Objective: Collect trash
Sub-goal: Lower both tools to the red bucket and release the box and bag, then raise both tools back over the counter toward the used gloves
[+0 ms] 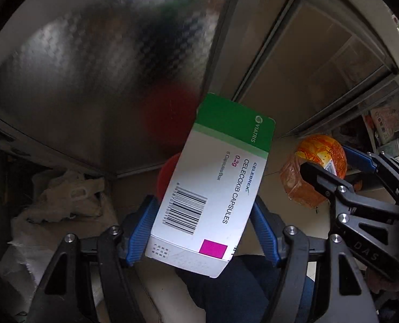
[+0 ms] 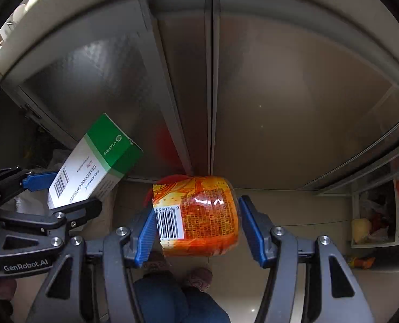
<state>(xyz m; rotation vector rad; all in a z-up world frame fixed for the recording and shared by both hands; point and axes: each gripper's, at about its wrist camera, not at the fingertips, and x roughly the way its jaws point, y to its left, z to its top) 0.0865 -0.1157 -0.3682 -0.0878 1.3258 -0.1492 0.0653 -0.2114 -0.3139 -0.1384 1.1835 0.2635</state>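
My left gripper [image 1: 203, 202] is shut on a white and green medicine box [image 1: 215, 177], its blue pads pressing on the box's two long sides. The box tilts up and to the right. Under it shows the rim of a red round container [image 1: 167, 175]. My right gripper [image 2: 196, 207] is shut on a crumpled orange plastic packet [image 2: 207, 215] with a barcode label. Each gripper appears in the other's view: the right gripper [image 1: 331, 161] with the packet [image 1: 315, 148] at the right, the left gripper [image 2: 67, 191] with the box [image 2: 91, 167] at the left.
Grey cabinet doors [image 2: 280, 94] with dull reflective panels fill the background. White sacks [image 1: 64, 202] lie at the lower left. An open shelf [image 2: 374, 215] holds bags and packets at the right. A person's jeans [image 2: 172, 301] and shoes stand on the tiled floor below.
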